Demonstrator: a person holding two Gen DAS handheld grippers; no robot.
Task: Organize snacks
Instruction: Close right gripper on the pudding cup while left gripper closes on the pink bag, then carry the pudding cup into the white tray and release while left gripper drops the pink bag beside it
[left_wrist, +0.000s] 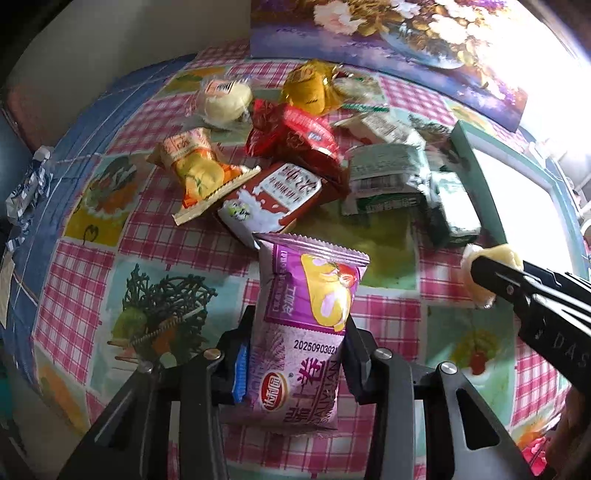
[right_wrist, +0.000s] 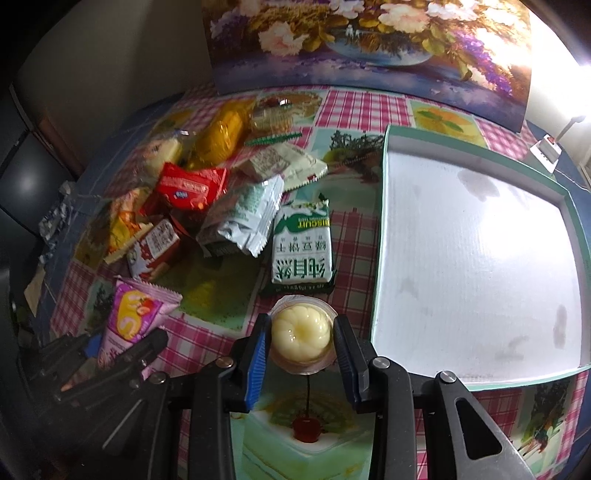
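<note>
The shallow box (right_wrist: 480, 258) with a green rim lies on the bench (right_wrist: 354, 107), and its white inside holds no snack. The left hand-held gripper (left_wrist: 295, 354) holds a purple snack packet (left_wrist: 306, 325) above the bench; the long axis of the packet runs along the fingers, with its crimped end pointing away, toward the pile of snacks (left_wrist: 295, 155). The right hand-held gripper (right_wrist: 301, 347) clamps a pale jelly cup (right_wrist: 301, 334) just beside the left rim of the box.
</note>
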